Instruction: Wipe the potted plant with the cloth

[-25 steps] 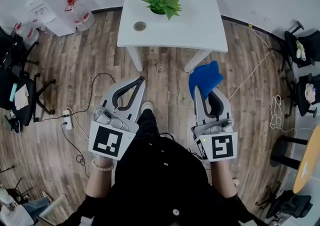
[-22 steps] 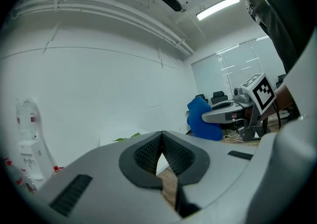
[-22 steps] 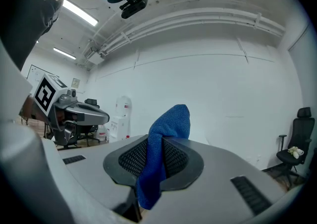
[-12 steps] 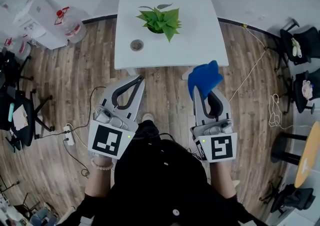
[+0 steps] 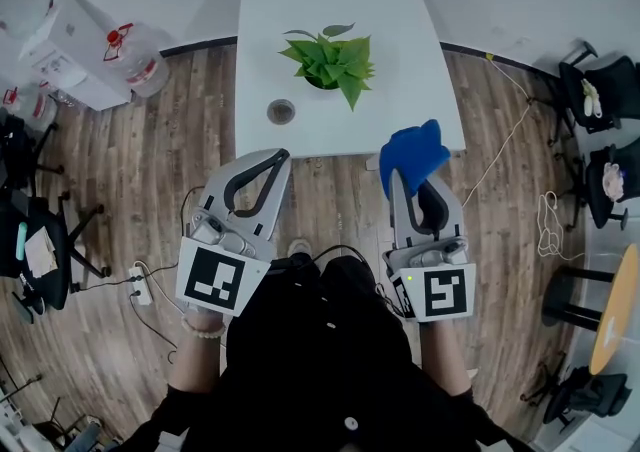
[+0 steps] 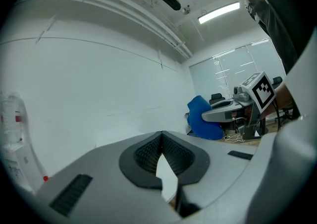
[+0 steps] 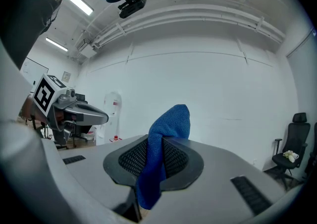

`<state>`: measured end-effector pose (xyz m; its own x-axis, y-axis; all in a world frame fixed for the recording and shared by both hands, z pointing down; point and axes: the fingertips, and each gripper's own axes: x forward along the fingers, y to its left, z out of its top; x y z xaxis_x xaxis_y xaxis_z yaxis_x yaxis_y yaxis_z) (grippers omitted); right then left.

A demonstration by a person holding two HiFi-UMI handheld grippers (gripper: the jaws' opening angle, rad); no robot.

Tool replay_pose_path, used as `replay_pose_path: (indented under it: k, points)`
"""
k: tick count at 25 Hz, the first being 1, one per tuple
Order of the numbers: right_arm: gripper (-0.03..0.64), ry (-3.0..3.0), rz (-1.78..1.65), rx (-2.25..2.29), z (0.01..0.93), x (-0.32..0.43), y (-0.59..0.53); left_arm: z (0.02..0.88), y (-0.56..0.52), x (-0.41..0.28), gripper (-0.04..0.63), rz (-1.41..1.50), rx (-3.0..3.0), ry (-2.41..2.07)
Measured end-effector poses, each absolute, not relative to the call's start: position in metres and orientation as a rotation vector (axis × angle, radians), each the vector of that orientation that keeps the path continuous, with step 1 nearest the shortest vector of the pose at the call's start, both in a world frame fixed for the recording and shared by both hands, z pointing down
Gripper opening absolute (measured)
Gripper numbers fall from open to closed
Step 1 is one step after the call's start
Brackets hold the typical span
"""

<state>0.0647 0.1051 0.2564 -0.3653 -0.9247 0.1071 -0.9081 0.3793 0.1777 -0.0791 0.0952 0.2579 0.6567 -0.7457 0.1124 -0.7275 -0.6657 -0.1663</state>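
A green leafy potted plant [image 5: 331,62] stands near the front of a white table [image 5: 390,0] in the head view. My right gripper [image 5: 398,172] is shut on a blue cloth [image 5: 411,152], which bunches up past its tips at the table's front right edge. The cloth [image 7: 165,143] sticks up between the closed pads in the right gripper view. My left gripper [image 5: 280,156] is shut with nothing in it, its tips at the table's front edge, below the plant. In the left gripper view the pads [image 6: 148,153] meet, and the blue cloth [image 6: 203,119] shows to the right.
A small round dish [image 5: 281,111] sits on the table left of the plant. Water bottles and a dispenser [image 5: 90,35] stand at the back left. Office chairs [image 5: 605,90] and cables [image 5: 150,280] lie on the wooden floor at both sides.
Both grippers have moved forward to the table's front edge; the table and plant now sit closer in the head view. The cloth stays in the right gripper.
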Motion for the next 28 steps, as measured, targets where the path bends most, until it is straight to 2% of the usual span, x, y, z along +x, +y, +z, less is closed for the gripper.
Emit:
replay_pose_path:
  k: [14,28]
  points:
    - [0.084,-2.427,-0.124,1.632,0.258,0.060,0.074,0.265,0.064,-0.086,0.012,-0.257,-2.781,1.250]
    - [0.084,-2.507,-0.106,1.518,0.265,0.078,-0.013,0.274,-0.001,-0.069,0.012,-0.306,-2.752,1.373]
